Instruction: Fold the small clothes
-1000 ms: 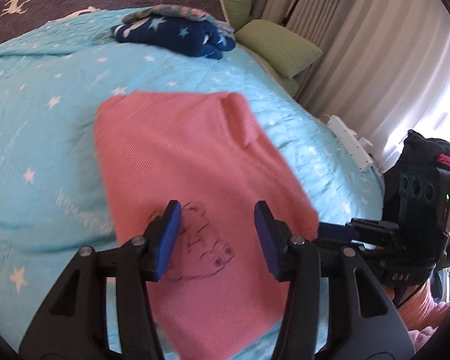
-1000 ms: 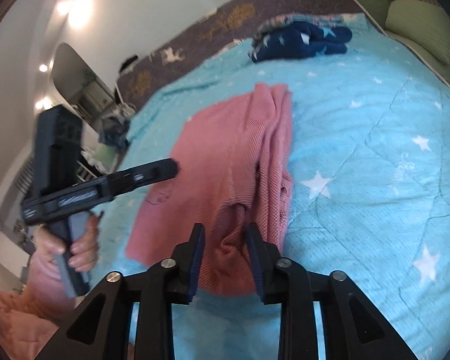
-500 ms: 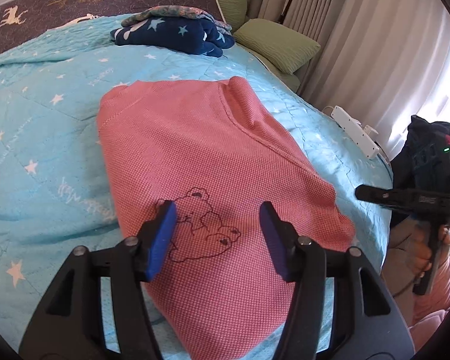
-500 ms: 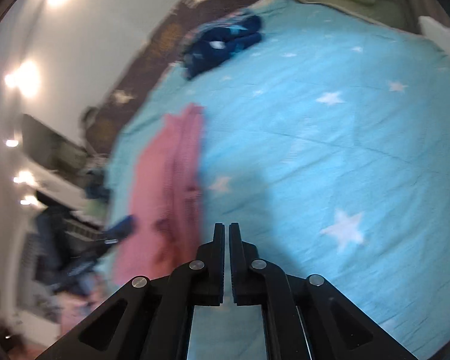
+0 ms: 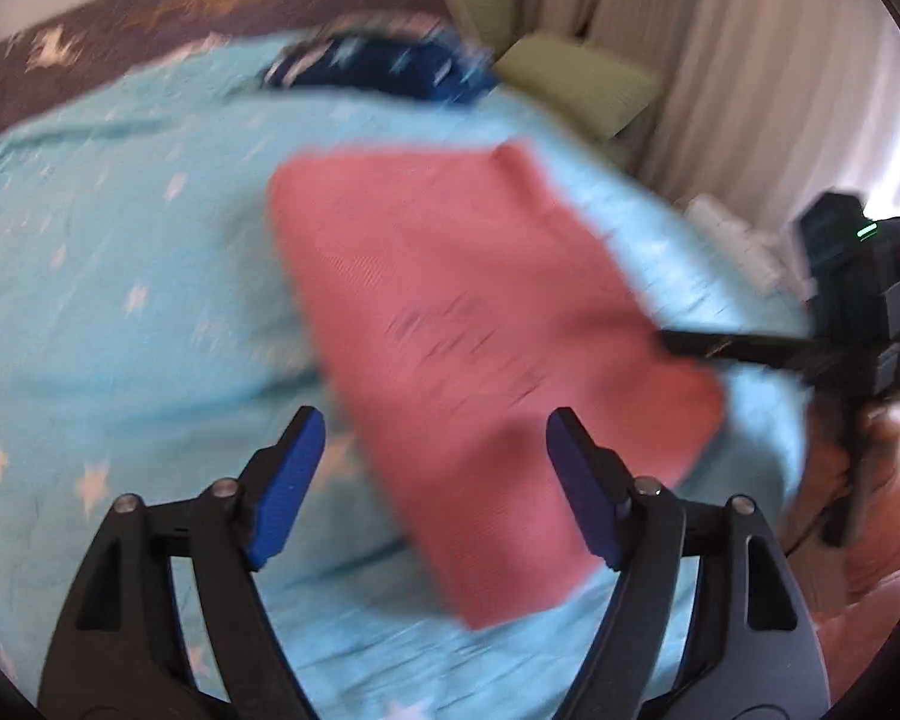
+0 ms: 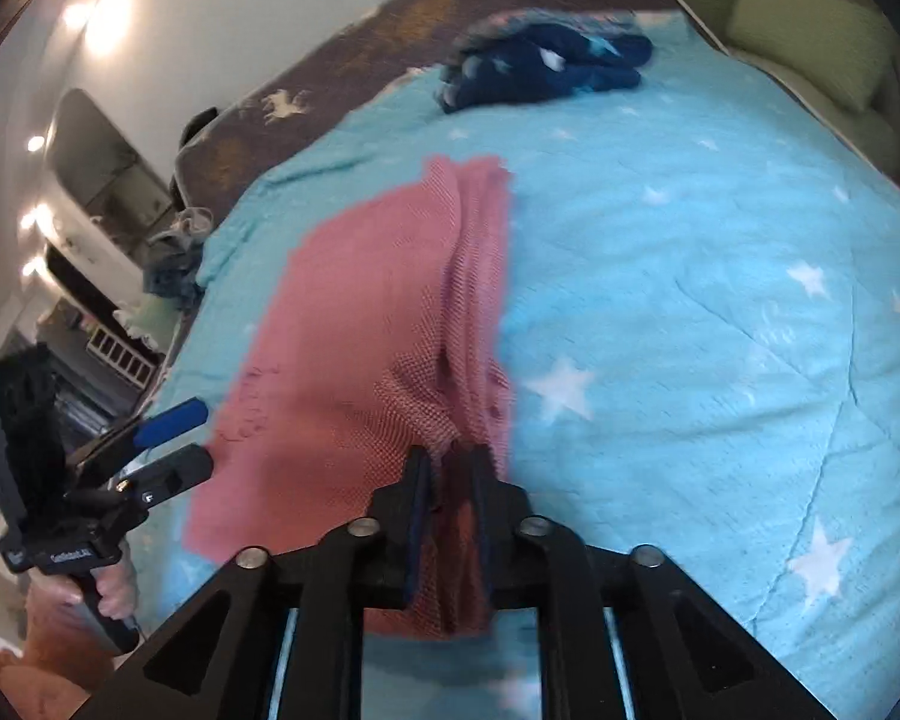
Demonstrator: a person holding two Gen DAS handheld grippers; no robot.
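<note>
A small pink knit shirt [image 5: 474, 330] lies on the light blue star quilt [image 5: 120, 300], one side folded over. It also shows in the right wrist view [image 6: 354, 348]. My left gripper [image 5: 435, 468] is open and empty, hovering over the shirt's near left edge; it also shows in the right wrist view [image 6: 177, 444]. My right gripper [image 6: 450, 468] has its jaws nearly closed on the bunched fold at the shirt's near right edge; it also shows in the left wrist view [image 5: 684, 342] at that edge.
A folded pile of dark blue star-print clothes [image 6: 546, 66] sits at the far side of the bed. Green pillows [image 5: 576, 84] and curtains [image 5: 750, 60] are to the right. A dark deer-print blanket [image 6: 390, 42] lies at the back.
My right gripper swung back from the bare quilt to the shirt's folded edge and closed on it. My left gripper opened wider and shifted left off the bear print.
</note>
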